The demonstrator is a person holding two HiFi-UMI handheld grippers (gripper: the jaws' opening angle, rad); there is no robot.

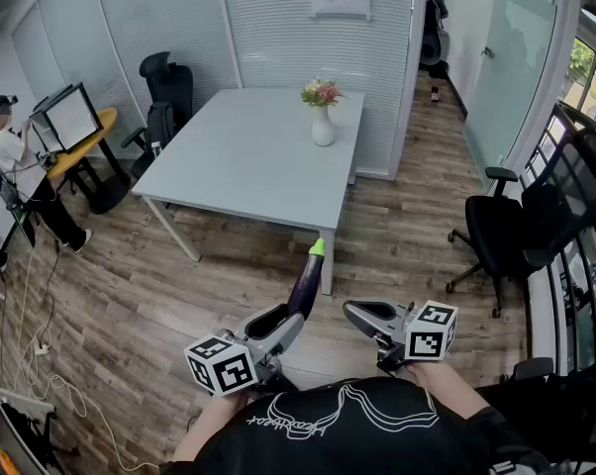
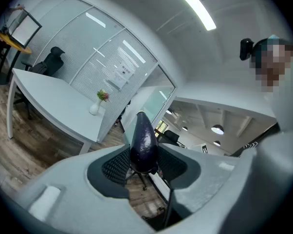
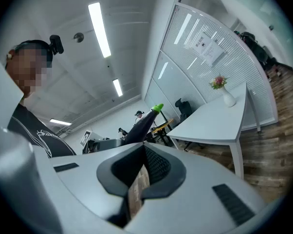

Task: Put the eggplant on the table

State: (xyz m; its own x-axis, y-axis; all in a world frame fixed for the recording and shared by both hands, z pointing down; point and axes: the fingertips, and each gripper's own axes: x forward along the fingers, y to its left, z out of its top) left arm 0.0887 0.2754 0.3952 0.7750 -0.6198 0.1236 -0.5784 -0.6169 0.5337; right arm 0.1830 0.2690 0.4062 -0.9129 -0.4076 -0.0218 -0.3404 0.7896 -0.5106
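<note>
My left gripper (image 1: 286, 325) is shut on the lower end of a dark purple eggplant (image 1: 305, 281), which stands up and slightly forward with its green tip on top. In the left gripper view the eggplant (image 2: 144, 136) sits squeezed between the two black pads (image 2: 116, 165). My right gripper (image 1: 353, 313) hovers just right of it, shut with nothing held; the right gripper view shows its pads (image 3: 156, 165) together and the eggplant (image 3: 142, 122) off to the left. The white table (image 1: 241, 166) stands ahead, apart from both grippers.
A white vase of flowers (image 1: 323, 117) stands at the table's far right. Black office chairs stand at the far left (image 1: 167, 85) and at the right (image 1: 511, 236). A person (image 1: 21, 171) stands by a monitor at the left. Cables (image 1: 41, 349) lie on the wood floor.
</note>
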